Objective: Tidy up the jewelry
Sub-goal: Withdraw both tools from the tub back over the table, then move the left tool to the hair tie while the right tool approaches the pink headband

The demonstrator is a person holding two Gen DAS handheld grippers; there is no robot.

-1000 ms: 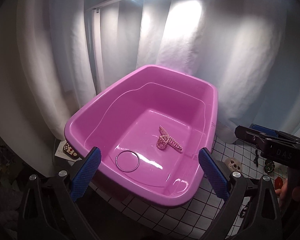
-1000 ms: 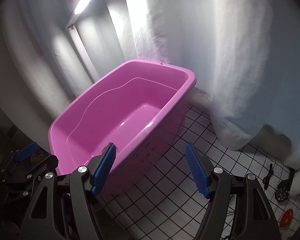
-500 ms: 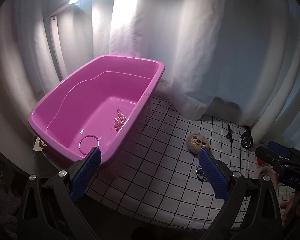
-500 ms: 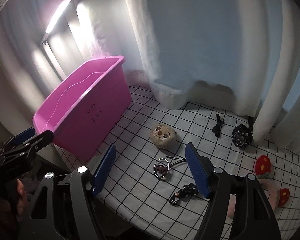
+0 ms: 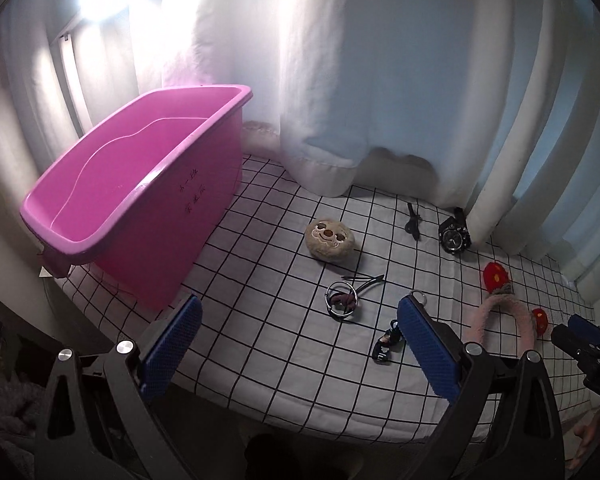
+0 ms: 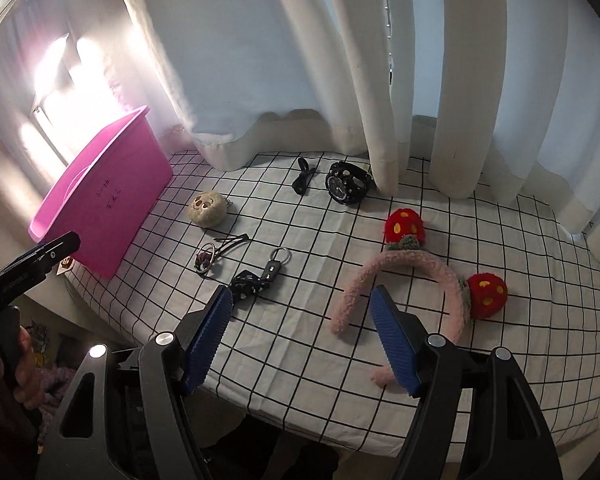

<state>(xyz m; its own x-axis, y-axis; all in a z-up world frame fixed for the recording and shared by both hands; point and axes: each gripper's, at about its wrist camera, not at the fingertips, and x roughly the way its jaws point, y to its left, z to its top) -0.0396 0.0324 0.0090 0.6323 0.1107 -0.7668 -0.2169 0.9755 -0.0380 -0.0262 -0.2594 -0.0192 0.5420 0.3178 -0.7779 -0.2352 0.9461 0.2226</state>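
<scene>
Two grippers — left gripper (image 5: 296,344), right gripper (image 6: 300,336) — hover low over the checked cloth (image 6: 500,240), jaws apart, empty.

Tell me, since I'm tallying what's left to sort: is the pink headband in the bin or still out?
Out. The pink headband lies flat on the checked cloth, far from the pink bin, near the right gripper, whose fingers are open and empty.

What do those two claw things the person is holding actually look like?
Each is a black plastic claw. The left gripper and right gripper both have two angular black arms with silver bolt heads, ending in flat blue fingers with a finely textured or ribbed face. White lettering is printed on the black body, too small to read. A bare hand grips the left handle; no cables show.
</scene>
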